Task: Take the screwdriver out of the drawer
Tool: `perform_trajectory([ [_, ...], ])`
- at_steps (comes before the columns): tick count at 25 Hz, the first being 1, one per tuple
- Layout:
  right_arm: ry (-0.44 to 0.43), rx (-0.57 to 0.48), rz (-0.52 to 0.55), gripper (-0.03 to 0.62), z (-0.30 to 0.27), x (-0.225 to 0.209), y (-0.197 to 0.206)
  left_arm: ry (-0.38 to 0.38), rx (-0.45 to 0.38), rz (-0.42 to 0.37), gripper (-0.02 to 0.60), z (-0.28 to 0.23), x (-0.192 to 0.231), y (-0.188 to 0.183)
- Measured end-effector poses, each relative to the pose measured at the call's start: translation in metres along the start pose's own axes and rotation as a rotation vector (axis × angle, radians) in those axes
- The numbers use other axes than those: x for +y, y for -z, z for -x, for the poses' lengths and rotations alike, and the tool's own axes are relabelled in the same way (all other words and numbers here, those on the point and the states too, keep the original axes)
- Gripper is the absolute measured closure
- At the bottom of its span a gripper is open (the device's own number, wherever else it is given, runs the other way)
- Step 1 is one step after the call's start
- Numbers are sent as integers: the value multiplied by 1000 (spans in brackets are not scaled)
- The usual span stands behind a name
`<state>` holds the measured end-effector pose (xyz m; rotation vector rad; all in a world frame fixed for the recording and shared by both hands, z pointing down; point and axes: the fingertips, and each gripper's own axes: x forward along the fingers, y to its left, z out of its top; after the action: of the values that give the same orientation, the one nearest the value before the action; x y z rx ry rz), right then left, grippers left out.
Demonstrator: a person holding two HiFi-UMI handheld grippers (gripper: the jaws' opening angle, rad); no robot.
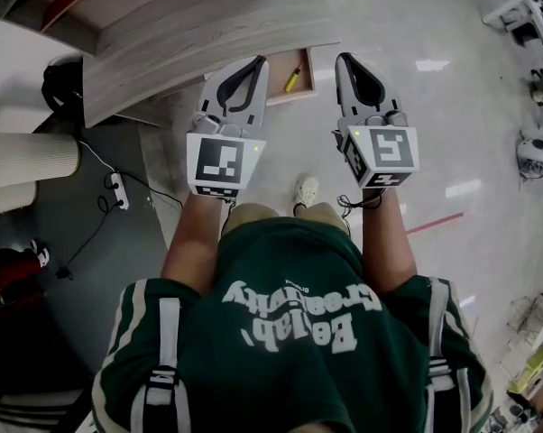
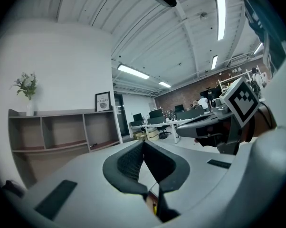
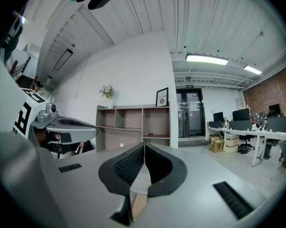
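Observation:
A yellow-handled screwdriver (image 1: 292, 78) lies in the open wooden drawer (image 1: 304, 90) under the grey desk (image 1: 199, 34). Both grippers hang in the air above and in front of the drawer, pointing forward. My left gripper (image 1: 261, 61) is shut and holds nothing, its tips just left of the screwdriver. My right gripper (image 1: 342, 59) is also shut and empty, just right of the drawer. In the left gripper view the shut jaws (image 2: 143, 142) meet, and a sliver of the screwdriver (image 2: 155, 207) shows below them. In the right gripper view the shut jaws (image 3: 144, 145) point at a shelf unit (image 3: 133, 122).
A power strip (image 1: 120, 190) with cables lies on the floor at the left, beside a white ribbed cylinder (image 1: 28, 161). The person's shoe (image 1: 307, 189) stands below the drawer. A red tape line (image 1: 434, 223) marks the floor at the right. Office desks (image 2: 162, 122) stand farther off.

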<state>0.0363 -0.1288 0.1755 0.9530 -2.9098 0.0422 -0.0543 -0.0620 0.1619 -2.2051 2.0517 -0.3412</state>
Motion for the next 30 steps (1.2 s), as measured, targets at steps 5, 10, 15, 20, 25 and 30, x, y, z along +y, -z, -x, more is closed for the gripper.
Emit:
perform_trajectory([
  [5,-15,5,-14,560,-17,-19,20,1,28,-15,565,-32,-1,21],
  [10,16,-2,-9,560,-34,-25,38,58,40,-11,565,-59,5,41],
  [15,117,17,-8,560,-63,-21,49,170,33,-32,565,-85,28,65],
  [20,277,29,-45,560,-85,-12,53,294,34,-40,565,-95,60,82],
  [25,397,42,-55,560,-99,5,50,385,4,-56,565,-95,92,83],
  [30,425,17,-40,560,-103,10,53,425,0,-47,565,-93,95,91],
])
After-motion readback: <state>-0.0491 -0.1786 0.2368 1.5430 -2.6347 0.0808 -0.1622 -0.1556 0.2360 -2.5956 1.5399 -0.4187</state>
